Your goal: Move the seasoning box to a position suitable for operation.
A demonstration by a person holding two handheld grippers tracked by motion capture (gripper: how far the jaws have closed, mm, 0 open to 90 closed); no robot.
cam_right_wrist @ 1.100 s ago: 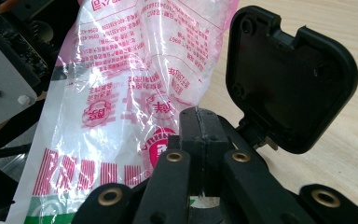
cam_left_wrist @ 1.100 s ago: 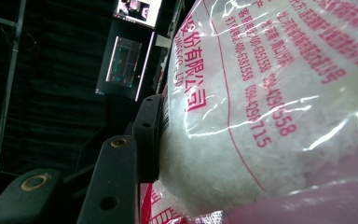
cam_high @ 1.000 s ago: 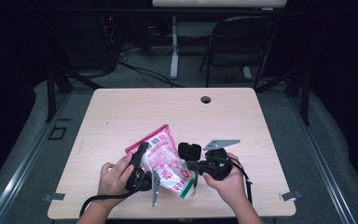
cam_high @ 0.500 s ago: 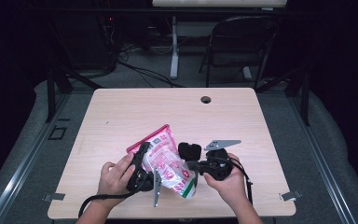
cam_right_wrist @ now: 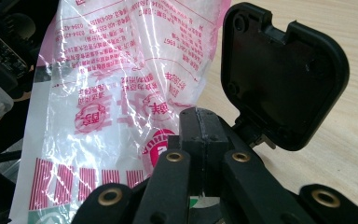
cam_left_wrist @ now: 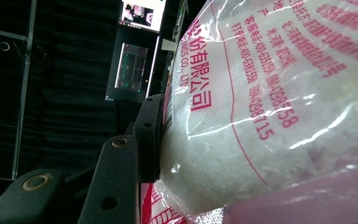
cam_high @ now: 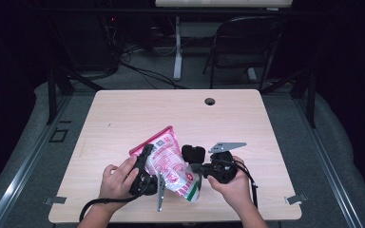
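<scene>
A clear plastic bag (cam_high: pixel 171 164) printed in pink and red, packed with a white granular filling, is held up between two hand-held grippers over the near middle of a pale wooden table (cam_high: pixel 123 114). In the high view the bag is seen tilted, its pink-edged top pointing away from the person and to the left, its lower end toward the near table edge.

The left gripper (cam_high: pixel 145 164) is pictured at the bag's left flank, gripped by the left hand (cam_high: pixel 116 175). In the left gripper view one black jaw is pressed flat against the bulging film of the bag (cam_left_wrist: pixel 270 107); the other jaw is hidden, so how far this claw is spread cannot be told.

The right gripper (cam_high: pixel 194 167), held in the right hand (cam_high: pixel 233 183), is seen at the bag's lower right. In the right gripper view its jaws are brought tight together on the bottom edge of the bag (cam_right_wrist: pixel 116 93).

A black square pad (cam_right_wrist: pixel 282 74) is shown just beside the bag on the tabletop. A dark folding chair (cam_high: pixel 247 42) stands well beyond the far edge of the table.
</scene>
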